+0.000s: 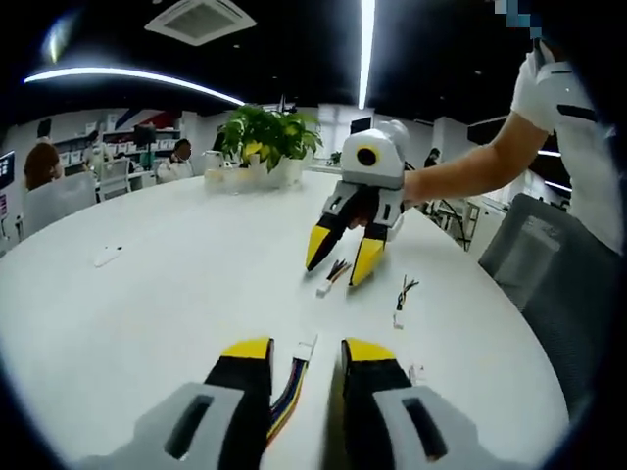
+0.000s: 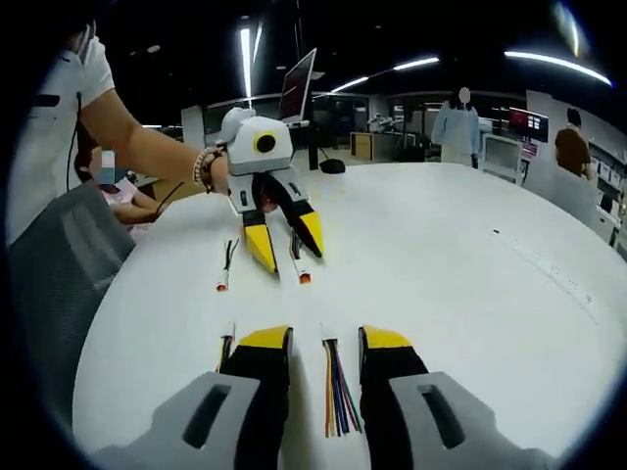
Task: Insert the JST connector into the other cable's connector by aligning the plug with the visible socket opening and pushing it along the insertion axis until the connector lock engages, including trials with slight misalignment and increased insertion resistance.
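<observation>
The left gripper view is showing a potted plant [image 1: 269, 137] at the tabletop's [image 1: 176, 284] far edge. Both grippers' fingers [image 1: 245, 367] are gaping around 2 ribbon cables [image 2: 338, 392], gripping nothing.

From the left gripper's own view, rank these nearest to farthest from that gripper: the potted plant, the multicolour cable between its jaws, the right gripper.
1. Multicolour cable, lying between the open jaws of the left gripper.
2. Right gripper, mid-table, straddling another cable.
3. Potted plant, at the table's far edge.
</observation>
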